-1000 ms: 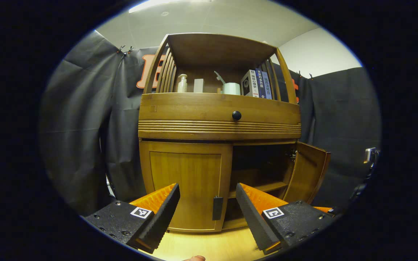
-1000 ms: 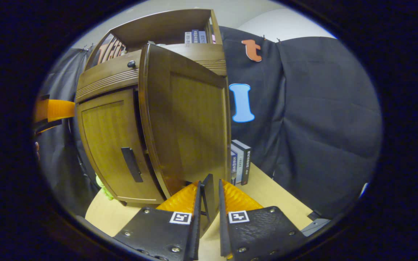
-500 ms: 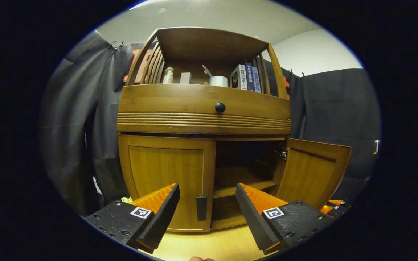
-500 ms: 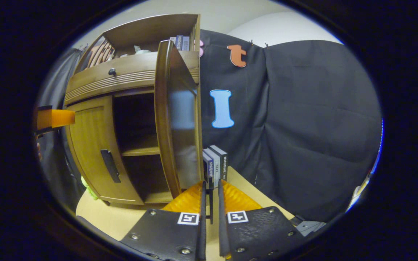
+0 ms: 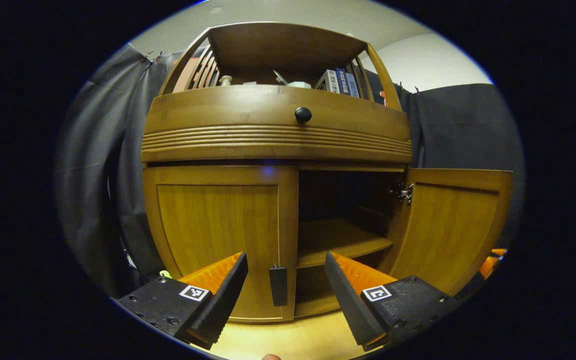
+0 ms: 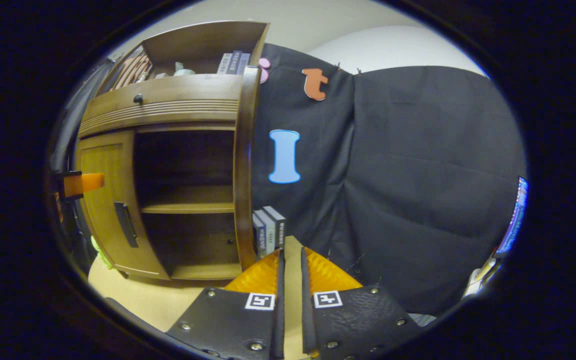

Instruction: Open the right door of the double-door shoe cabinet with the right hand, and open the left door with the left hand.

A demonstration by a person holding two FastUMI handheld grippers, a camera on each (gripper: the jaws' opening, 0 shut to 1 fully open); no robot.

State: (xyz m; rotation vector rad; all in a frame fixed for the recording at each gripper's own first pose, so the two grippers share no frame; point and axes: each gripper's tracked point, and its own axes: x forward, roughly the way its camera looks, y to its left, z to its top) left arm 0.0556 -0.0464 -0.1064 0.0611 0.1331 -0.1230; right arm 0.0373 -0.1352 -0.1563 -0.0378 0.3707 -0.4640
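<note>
Right door swung wider, right tongs apparently clamping its edge, left tongs apart.

Left gripper view is aimed low & head-on at the shoe cabinet front, close in, w/ the left door handle seen between its own fingers. Right gripper view is set off to the cabinet's right side, angled along the open right door edge-on, near. Shared betw. both: drawer knob, open compartment shelf, left door.
</note>
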